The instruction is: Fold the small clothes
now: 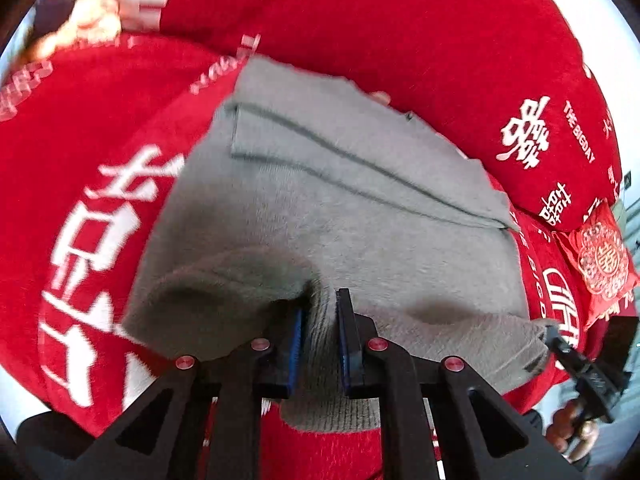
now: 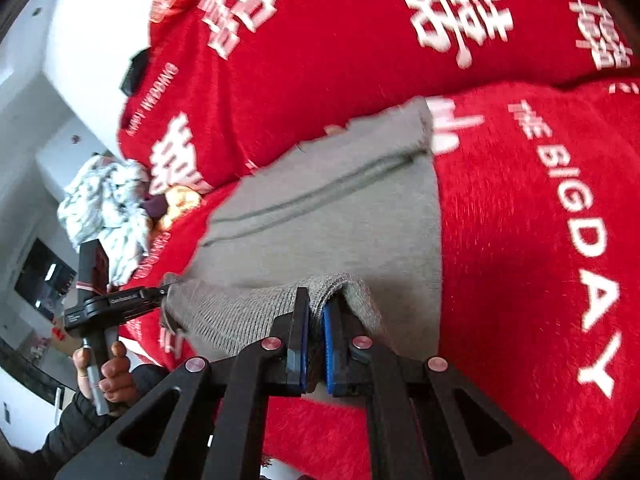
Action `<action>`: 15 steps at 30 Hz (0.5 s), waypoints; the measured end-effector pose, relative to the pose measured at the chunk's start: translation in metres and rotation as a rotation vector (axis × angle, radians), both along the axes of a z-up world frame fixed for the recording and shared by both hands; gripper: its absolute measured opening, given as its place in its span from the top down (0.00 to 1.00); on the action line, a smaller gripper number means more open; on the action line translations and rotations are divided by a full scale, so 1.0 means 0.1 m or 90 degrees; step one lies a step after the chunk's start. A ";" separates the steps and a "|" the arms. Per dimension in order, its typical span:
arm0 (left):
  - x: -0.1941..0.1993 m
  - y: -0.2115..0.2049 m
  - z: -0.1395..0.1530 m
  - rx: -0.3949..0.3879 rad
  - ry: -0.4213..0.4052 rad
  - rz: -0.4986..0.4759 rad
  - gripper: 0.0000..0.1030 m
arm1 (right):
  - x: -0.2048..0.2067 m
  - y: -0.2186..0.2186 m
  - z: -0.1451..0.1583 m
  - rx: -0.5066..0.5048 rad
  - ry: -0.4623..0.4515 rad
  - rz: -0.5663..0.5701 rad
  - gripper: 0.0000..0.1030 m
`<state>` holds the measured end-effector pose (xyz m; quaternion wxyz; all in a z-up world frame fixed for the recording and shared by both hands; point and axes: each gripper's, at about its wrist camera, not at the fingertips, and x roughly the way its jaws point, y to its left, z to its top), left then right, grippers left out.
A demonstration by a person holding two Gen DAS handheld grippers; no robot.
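Note:
A small grey fuzzy knit garment point(image 1: 360, 200) lies spread on a red blanket point(image 1: 80, 128) printed with white characters. Its near hem is lifted at both corners. My left gripper point(image 1: 322, 314) is shut on a bunched fold of the hem, with grey cloth pinched between the blue pads. The right wrist view shows my right gripper point(image 2: 316, 314) shut on the other hem corner of the same garment point(image 2: 340, 208). Each gripper also shows in the other's view, holding its corner: the right gripper point(image 1: 554, 338) and the left gripper point(image 2: 160, 292).
Red pillows point(image 1: 440, 60) with white print lie beyond the garment. A small red embroidered cushion point(image 1: 604, 264) sits at the right. A white patterned cloth heap point(image 2: 104, 204) and a yellow-orange item point(image 2: 180, 200) lie at the blanket's left end. A person's hand point(image 2: 114, 372) grips the left handle.

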<state>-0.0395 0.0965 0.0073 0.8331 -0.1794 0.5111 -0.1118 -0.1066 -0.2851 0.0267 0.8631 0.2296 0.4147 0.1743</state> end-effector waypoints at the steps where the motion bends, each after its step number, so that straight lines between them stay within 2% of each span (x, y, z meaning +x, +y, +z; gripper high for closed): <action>1: 0.00 0.04 -0.02 -0.021 0.001 -0.001 0.78 | 0.05 0.00 -0.07 -0.005 0.017 -0.004 0.92; 2: -0.01 0.08 -0.02 -0.033 0.001 -0.003 0.76 | 0.07 -0.01 -0.11 0.002 0.028 -0.007 0.90; 3: -0.03 0.11 -0.01 -0.045 0.005 -0.008 0.68 | 0.07 -0.03 -0.13 0.010 0.031 -0.007 0.90; 4: -0.05 0.14 0.00 -0.063 0.006 -0.017 0.39 | 0.05 -0.06 -0.13 0.025 0.028 -0.008 0.90; 5: -0.10 0.18 0.04 -0.087 -0.005 -0.026 0.05 | 0.03 -0.08 -0.11 0.032 0.020 -0.008 0.90; 6: -0.13 0.20 0.08 -0.086 -0.017 -0.021 0.00 | 0.02 -0.10 -0.09 0.032 0.013 -0.009 0.89; 7: -0.19 0.23 0.15 -0.067 -0.048 -0.005 0.00 | -0.02 -0.12 -0.05 0.026 0.002 -0.013 0.84; 9: -0.25 0.25 0.22 -0.025 -0.076 -0.025 0.00 | -0.10 -0.18 0.04 0.007 -0.025 -0.028 0.66; 10: -0.28 0.26 0.23 -0.001 -0.088 -0.036 0.00 | -0.15 -0.23 0.08 -0.001 -0.041 -0.036 0.42; 11: -0.30 0.25 0.23 0.026 -0.098 -0.042 0.00 | -0.22 -0.26 0.14 -0.016 -0.062 -0.049 0.22; 13: -0.38 0.19 0.24 0.122 -0.133 -0.067 0.00 | -0.33 -0.27 0.25 -0.058 -0.108 -0.050 0.19; 14: -0.44 0.11 0.23 0.202 -0.166 -0.089 0.00 | -0.37 -0.25 0.29 -0.095 -0.127 -0.031 0.19; 15: -0.50 0.06 0.22 0.249 -0.187 -0.107 0.00 | -0.40 -0.24 0.32 -0.114 -0.136 -0.020 0.19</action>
